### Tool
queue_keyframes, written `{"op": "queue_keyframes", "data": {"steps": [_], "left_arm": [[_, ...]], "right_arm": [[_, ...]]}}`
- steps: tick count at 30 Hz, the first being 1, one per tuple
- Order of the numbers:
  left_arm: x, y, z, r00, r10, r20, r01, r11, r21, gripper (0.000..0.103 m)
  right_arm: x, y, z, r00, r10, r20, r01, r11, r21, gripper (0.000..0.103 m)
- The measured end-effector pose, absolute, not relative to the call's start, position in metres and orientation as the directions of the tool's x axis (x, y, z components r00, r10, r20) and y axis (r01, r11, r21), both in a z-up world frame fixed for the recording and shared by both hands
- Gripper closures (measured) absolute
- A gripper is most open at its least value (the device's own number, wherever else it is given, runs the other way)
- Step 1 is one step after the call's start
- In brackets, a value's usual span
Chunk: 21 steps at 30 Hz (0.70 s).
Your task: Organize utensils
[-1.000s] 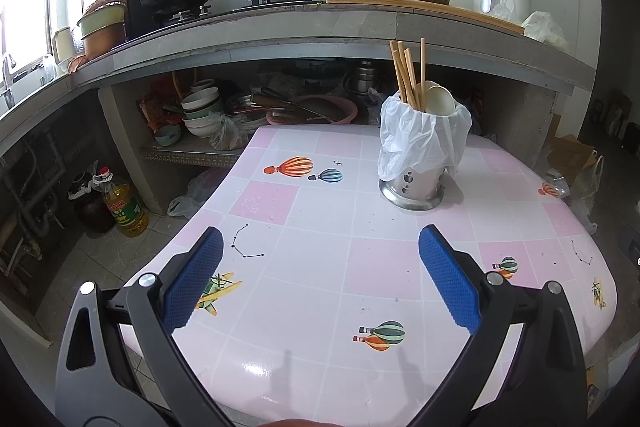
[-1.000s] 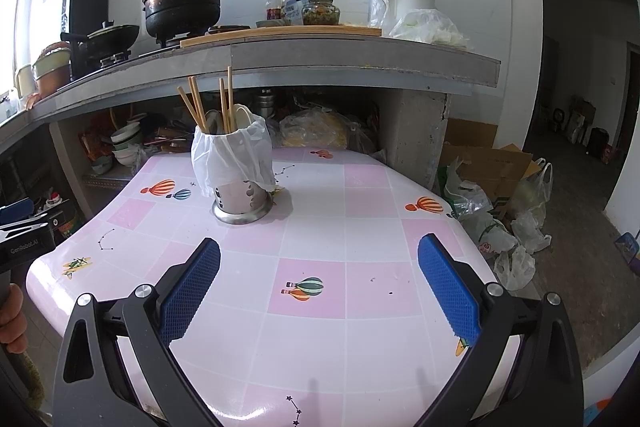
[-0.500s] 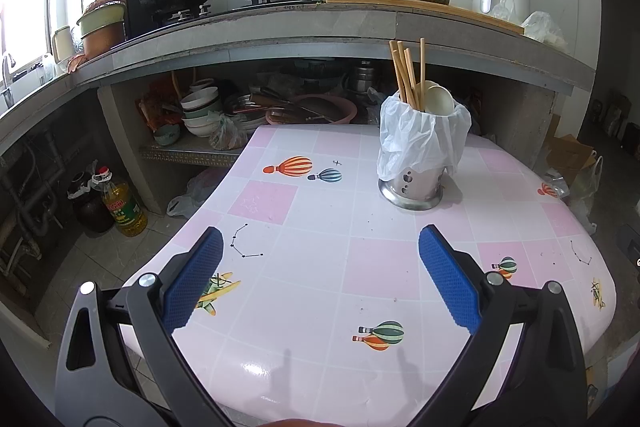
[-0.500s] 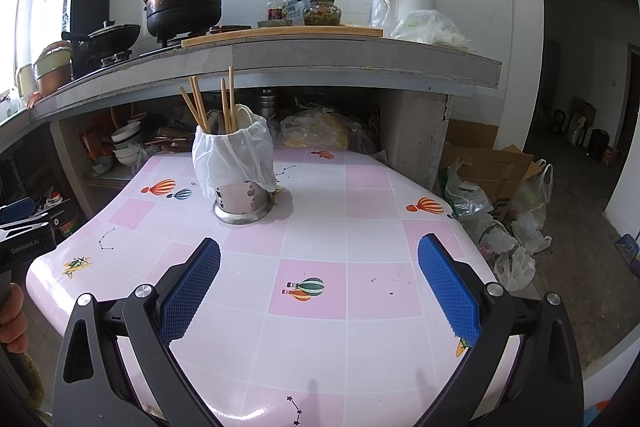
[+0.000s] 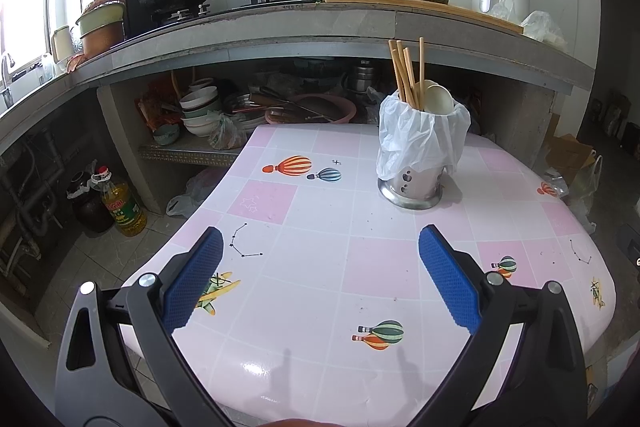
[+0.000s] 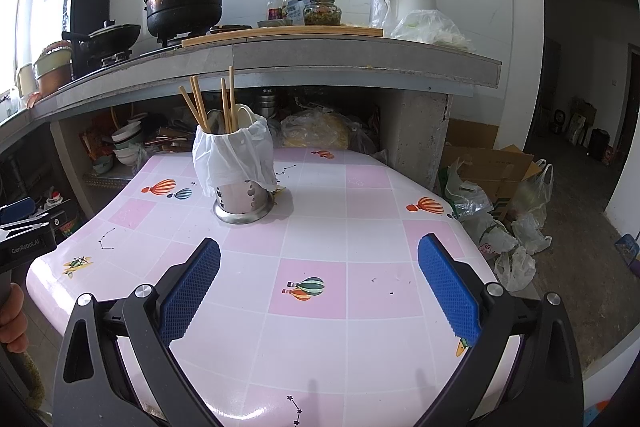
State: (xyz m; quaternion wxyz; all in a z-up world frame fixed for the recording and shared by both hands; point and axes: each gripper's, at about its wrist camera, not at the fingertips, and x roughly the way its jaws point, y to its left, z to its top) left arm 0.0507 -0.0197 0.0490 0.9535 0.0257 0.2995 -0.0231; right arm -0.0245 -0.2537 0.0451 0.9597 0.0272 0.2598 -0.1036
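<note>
Left wrist: left gripper (image 5: 320,241) spread wide, empty; right gripper (image 6: 319,250) likewise.

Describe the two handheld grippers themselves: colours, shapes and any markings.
Both grippers look the same: the left gripper and right gripper each have two black plastic arms with triangular cut-outs and silver bolts, ending in blue, grid-textured pads. In the right wrist view, the left unit's black body carries white "GenRoboAI" lettering. No cables or sleeves show.

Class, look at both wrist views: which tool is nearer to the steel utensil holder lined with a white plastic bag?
Neither clearly; the gaps look similar. The left tool sits back from the steel utensil holder, which is ahead to its right. The right tool also sits back, holder ahead to its left.
</note>
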Motion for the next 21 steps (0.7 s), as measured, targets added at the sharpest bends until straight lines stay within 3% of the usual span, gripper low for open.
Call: {"op": "queue_keyframes", "data": {"steps": [21], "left_arm": [[0.0500,-0.0239,0.0469,0.817,-0.029,-0.576,0.062,0.997,0.036,0.008]], "right_arm": [[-0.0242,-0.2501,0.0464,0.843,-0.184,-0.505,0.213,0.977,0.000,0.007]]}}
